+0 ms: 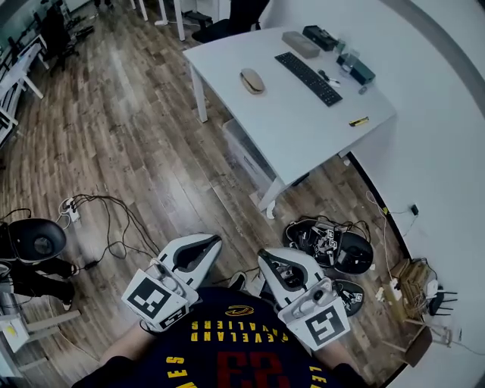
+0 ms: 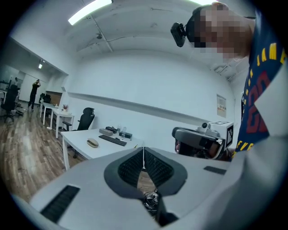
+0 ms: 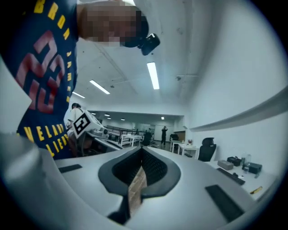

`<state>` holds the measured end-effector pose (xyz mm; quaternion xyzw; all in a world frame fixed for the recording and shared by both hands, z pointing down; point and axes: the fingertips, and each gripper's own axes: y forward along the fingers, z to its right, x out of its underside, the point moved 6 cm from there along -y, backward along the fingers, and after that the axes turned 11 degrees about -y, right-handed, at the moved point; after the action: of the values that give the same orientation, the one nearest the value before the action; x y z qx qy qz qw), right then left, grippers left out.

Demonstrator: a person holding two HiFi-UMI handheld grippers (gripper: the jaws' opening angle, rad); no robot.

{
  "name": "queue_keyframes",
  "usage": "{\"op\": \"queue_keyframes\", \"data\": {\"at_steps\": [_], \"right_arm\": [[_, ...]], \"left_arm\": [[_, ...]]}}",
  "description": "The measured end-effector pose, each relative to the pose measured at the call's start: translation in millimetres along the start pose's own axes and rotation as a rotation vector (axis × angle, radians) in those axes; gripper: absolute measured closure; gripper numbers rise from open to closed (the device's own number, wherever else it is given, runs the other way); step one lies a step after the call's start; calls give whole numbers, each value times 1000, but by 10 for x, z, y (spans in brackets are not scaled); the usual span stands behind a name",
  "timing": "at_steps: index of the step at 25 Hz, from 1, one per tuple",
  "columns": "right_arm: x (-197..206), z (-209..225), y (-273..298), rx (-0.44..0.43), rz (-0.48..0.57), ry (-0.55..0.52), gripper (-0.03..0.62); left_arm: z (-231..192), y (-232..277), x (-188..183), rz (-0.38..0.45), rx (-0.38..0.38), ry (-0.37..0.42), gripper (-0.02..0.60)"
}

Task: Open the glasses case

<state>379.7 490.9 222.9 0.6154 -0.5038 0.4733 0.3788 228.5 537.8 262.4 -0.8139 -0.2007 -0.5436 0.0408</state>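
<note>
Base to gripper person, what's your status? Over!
Left gripper, right gripper: both shut, empty, near the body. Tan glasses case closed on white desk, far off, untouched. Keyboard beside it, not touching.

Head view looks down; all views share desk (image 1: 288, 121).

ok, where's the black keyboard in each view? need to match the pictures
Head view: keyboard upper right, lying on the white desk.
Left gripper view: keyboard small, left of centre, about mid-height.
Right gripper view: keyboard far right, lower part.
Shared landmark: black office chair near the desk.
</note>
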Motion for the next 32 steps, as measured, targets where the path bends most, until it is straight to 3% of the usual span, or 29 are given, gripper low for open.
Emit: {"op": "queue_keyframes", "data": {"at_steps": [2,4,6,11,14,17,21,28,32], "right_arm": [[-3,-8,169,-68,-8,-21,577],[16,31,378,-76,-21,-56,577],[56,107,633,-40,-35,-78,577],[140,305,1390,28,-43,6,576],[220,415,1793,63,-79,4,576],[299,519,2120,87,-114,-9,576],[383,598,2467,119,-150,49,576],[552,826,2801,172,-231,108,576],[742,1075,2936,167,-253,181,576]], "left_arm": [[-155,62,-74,18,4,-7,566],[-337,112,-160,32,12,-11,566],[-570,147,-255,44,22,-22,566],[-1253,180,-549,67,54,-26,566],[-1654,195,-719,71,77,-15,566],[-1990,200,-852,63,104,-33,566],[-2411,208,-932,55,114,-53,566],[-2836,443,-1031,26,156,-108,566],[-3001,701,-1111,40,165,-103,566]]}}
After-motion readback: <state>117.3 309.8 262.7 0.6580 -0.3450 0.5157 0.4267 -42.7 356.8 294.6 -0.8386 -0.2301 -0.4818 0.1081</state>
